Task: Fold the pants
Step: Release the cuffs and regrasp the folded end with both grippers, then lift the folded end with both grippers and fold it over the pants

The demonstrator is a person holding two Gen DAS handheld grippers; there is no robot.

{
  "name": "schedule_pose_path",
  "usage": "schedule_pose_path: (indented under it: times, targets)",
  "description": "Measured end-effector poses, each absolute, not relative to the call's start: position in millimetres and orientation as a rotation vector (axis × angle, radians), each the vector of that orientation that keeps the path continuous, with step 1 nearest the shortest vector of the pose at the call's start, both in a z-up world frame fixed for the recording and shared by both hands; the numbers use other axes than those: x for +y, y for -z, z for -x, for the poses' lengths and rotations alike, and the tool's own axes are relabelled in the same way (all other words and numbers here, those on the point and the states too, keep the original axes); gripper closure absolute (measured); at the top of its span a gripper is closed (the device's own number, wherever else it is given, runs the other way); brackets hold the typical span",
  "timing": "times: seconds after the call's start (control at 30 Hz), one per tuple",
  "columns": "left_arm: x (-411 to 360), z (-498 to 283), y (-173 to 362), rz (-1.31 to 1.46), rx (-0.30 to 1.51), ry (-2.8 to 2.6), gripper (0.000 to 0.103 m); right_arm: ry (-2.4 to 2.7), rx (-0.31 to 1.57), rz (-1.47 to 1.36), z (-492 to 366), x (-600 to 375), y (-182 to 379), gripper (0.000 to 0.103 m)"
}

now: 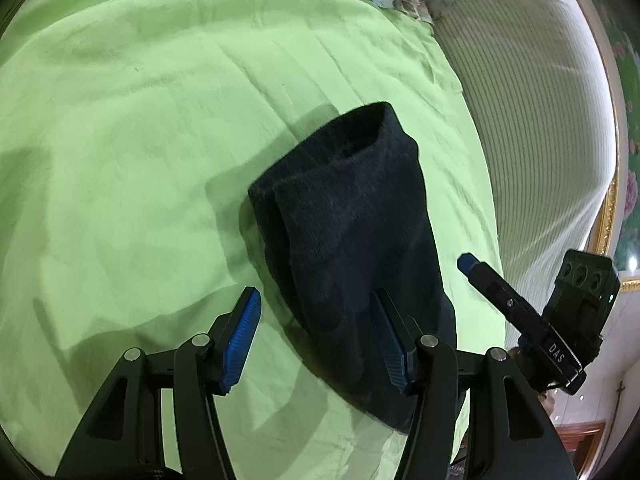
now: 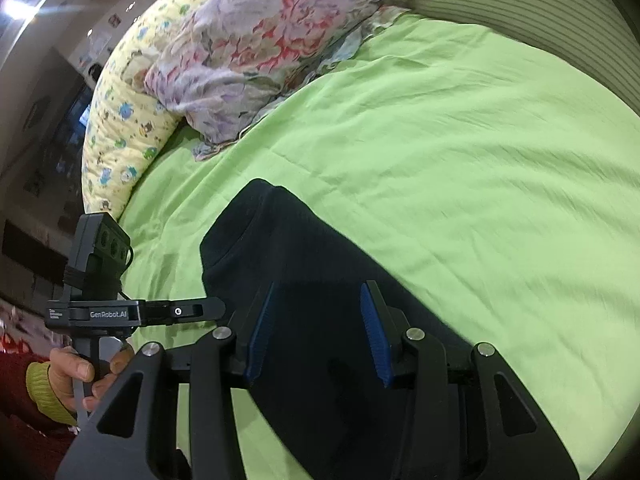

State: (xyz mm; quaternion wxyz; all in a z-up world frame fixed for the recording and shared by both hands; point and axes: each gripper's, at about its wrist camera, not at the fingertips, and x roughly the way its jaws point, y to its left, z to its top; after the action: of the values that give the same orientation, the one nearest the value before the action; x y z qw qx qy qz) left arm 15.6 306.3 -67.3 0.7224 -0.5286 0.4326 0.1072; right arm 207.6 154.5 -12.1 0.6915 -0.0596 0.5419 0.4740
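Observation:
Dark navy pants [image 1: 352, 232] lie folded into a long narrow bundle on the green bedsheet [image 1: 120, 140], an open cuff at the far end. My left gripper [image 1: 316, 336] is open above the bundle's near left edge, empty. In the right wrist view the pants [image 2: 304, 264] run from the jaws toward the far left. My right gripper [image 2: 316, 332] is open over the near end of the bundle, holding nothing. The other gripper shows in each view: the right one [image 1: 468, 264] beside the pants, the left one [image 2: 216, 308] held by a hand.
A floral pillow [image 2: 260, 40] and a yellow patterned pillow [image 2: 116, 136] lie at the head of the bed. A striped white cushion [image 1: 540, 120] runs along the right side. The green sheet [image 2: 480, 160] spreads wide around the pants.

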Motion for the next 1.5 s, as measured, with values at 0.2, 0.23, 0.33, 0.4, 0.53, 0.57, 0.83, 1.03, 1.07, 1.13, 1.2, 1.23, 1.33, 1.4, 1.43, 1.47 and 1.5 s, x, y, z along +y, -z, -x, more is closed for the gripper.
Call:
schedule_pose_path:
  times: [0.2, 0.23, 0.33, 0.4, 0.53, 0.57, 0.83, 1.03, 1.07, 1.13, 1.2, 1.23, 1.33, 1.4, 1.43, 1.47, 1.5]
  targets:
    - [308.0, -13.9, 72.7, 1.186, 0.949, -0.248, 0.046, -1.117, 1.243, 0.205, -223.6, 187.4, 24.4, 0.058]
    - [307.7, -17.2, 73.4, 1.187, 0.948, -0.251, 0.046, -1.129, 1.248, 0.215, -225.2, 192.5, 26.3, 0.058]
    - [307.8, -19.2, 73.8, 1.179, 0.944, -0.256, 0.046, -1.171, 1.264, 0.249, -230.9, 208.9, 32.4, 0.058]
    - [308.4, -23.7, 74.7, 1.174, 0.944, -0.259, 0.046, -1.188, 1.276, 0.264, -235.2, 217.9, 36.8, 0.058]
    - [309.7, -31.6, 75.9, 1.173, 0.936, -0.267, 0.047, -1.233, 1.311, 0.298, -241.7, 235.6, 46.9, 0.058]
    - [309.3, -32.8, 75.9, 1.167, 0.933, -0.267, 0.048, -1.244, 1.318, 0.301, -241.4, 239.6, 48.4, 0.058]
    - [312.5, -37.4, 78.2, 1.156, 0.928, -0.263, 0.07, -1.286, 1.324, 0.314, -239.3, 246.6, 53.4, 0.074]
    - [309.7, -41.6, 65.3, 1.126, 0.912, -0.242, 0.077, -1.288, 1.294, 0.277, -239.9, 234.7, 42.1, 0.079]
    - [308.8, -42.2, 61.6, 1.12, 0.907, -0.236, 0.077, -1.287, 1.286, 0.269, -239.4, 233.2, 39.0, 0.08]
    - [306.5, -44.5, 51.9, 1.107, 0.894, -0.22, 0.078, -1.285, 1.271, 0.254, -240.1, 228.7, 33.2, 0.08]
    - [304.5, -49.1, 42.8, 1.097, 0.883, -0.204, 0.078, -1.284, 1.254, 0.226, -241.8, 220.3, 24.4, 0.08]
    - [302.9, -50.5, 37.9, 1.093, 0.877, -0.193, 0.078, -1.282, 1.242, 0.214, -242.6, 214.8, 18.8, 0.081]
    - [295.8, -56.1, 20.5, 1.077, 0.855, -0.152, 0.079, -1.278, 1.207, 0.181, -241.1, 200.5, 2.8, 0.081]
    - [287.4, -61.5, 6.1, 1.057, 0.84, -0.113, 0.079, -1.273, 1.181, 0.156, -240.4, 185.5, -10.2, 0.081]
    - [283.4, -63.0, 0.7, 1.048, 0.835, -0.098, 0.079, -1.27, 1.166, 0.141, -239.8, 176.0, -17.0, 0.081]
    - [278.5, -65.9, -6.2, 1.037, 0.829, -0.079, 0.08, -1.266, 1.151, 0.129, -239.2, 167.3, -23.1, 0.081]
    - [273.0, -69.4, -13.5, 1.025, 0.823, -0.057, 0.08, -1.262, 1.138, 0.115, -238.5, 158.3, -28.9, 0.081]
